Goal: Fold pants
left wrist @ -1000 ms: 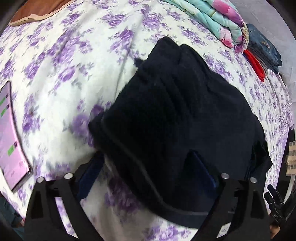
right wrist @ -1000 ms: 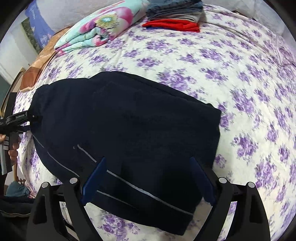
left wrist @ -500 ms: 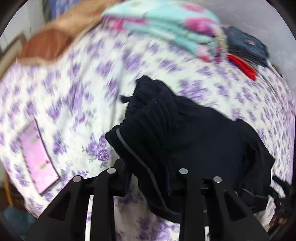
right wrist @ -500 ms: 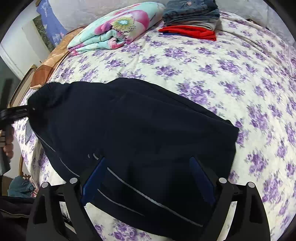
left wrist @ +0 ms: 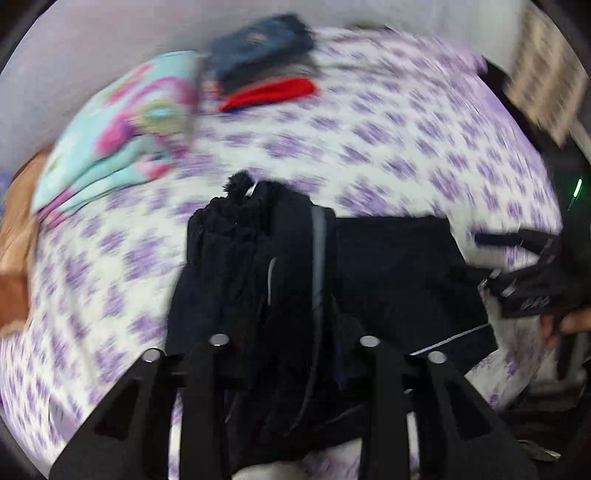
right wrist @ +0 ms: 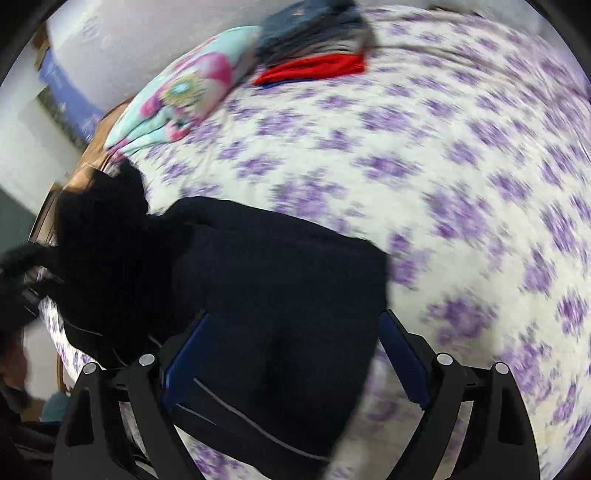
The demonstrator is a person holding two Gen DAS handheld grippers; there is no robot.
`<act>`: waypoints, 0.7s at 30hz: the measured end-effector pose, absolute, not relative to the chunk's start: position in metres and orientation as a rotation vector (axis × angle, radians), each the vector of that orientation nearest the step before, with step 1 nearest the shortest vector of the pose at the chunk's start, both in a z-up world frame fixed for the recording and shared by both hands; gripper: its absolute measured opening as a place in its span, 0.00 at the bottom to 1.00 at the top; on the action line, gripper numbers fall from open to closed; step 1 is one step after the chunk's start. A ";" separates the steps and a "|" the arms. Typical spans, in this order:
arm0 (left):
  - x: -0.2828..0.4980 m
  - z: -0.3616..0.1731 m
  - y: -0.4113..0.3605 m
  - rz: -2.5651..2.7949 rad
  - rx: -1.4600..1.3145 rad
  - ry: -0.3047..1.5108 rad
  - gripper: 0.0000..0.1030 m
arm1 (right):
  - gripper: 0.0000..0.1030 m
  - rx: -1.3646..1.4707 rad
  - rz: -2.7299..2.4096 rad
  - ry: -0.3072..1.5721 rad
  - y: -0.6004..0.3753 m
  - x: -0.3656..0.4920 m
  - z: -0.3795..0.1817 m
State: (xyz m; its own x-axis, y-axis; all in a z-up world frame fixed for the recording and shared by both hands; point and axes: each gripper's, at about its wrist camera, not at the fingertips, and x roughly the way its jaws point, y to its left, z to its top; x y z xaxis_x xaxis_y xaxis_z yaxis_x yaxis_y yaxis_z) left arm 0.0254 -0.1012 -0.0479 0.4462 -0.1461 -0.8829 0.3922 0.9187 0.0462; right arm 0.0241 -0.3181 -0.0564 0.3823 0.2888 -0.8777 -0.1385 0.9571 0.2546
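Dark navy pants [right wrist: 277,258] with thin grey stripes lie on the flowered bed sheet [right wrist: 461,166]. My left gripper [left wrist: 291,332] has a thick bunch of the pants [left wrist: 258,258] between its fingers and holds it up off the bed; its jaws are opening slightly around the cloth. From the right wrist view, that raised bunch [right wrist: 103,221] stands at the pants' left end. My right gripper [right wrist: 293,321] hovers open over the near part of the pants, blue pads apart, gripping nothing. It also shows at the right edge of the left wrist view as the right gripper [left wrist: 528,288].
A folded floral blanket [right wrist: 184,99] and a stack of folded clothes [right wrist: 314,33] with a red item [right wrist: 317,68] lie at the far side of the bed. A brown cover [left wrist: 14,236] is at the left. A person's hand [left wrist: 576,321] holds the right gripper.
The left gripper closed on the pants' edge, lifted it and swung it over toward the right side, rolling as it went. The right gripper shifted a little and stayed open.
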 end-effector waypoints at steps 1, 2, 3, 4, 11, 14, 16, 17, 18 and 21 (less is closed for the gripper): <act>0.025 -0.059 -0.107 -0.383 0.240 1.078 0.47 | 0.88 0.162 0.253 1.165 -0.328 0.022 -0.060; 0.027 -0.072 -0.114 -0.429 0.198 1.135 0.47 | 0.88 0.170 0.241 1.178 -0.334 0.020 -0.063; 0.031 -0.083 -0.118 -0.451 0.154 1.198 0.48 | 0.88 0.176 0.235 1.188 -0.338 0.018 -0.065; 0.034 -0.090 -0.121 -0.463 0.097 1.247 0.62 | 0.88 0.186 0.227 1.197 -0.344 0.015 -0.068; 0.020 -0.028 -0.097 -0.539 0.005 1.043 0.90 | 0.91 0.358 0.290 1.196 -0.356 0.019 -0.064; 0.025 -0.012 -0.063 -0.445 -0.032 0.995 0.91 | 0.95 0.508 0.378 1.189 -0.343 0.033 -0.063; 0.032 -0.017 -0.026 -0.325 -0.080 1.013 0.91 | 0.95 0.572 0.429 1.211 -0.325 0.045 -0.068; 0.032 -0.022 -0.012 -0.264 -0.095 1.026 0.91 | 0.95 0.580 0.445 1.224 -0.316 0.050 -0.070; 0.031 -0.030 0.005 -0.187 -0.109 1.040 0.92 | 0.95 0.574 0.451 1.241 -0.306 0.054 -0.073; 0.026 -0.051 0.042 -0.078 -0.192 1.065 0.92 | 0.95 0.512 0.498 1.270 -0.269 0.067 -0.078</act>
State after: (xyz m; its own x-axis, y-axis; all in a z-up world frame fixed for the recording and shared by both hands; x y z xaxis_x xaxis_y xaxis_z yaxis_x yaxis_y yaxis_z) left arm 0.0259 0.0416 -0.0511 0.4837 -0.1562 -0.8612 -0.0293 0.9805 -0.1943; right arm 0.0669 -0.2694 -0.0778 0.2229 0.6110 -0.7596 -0.0681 0.7870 0.6131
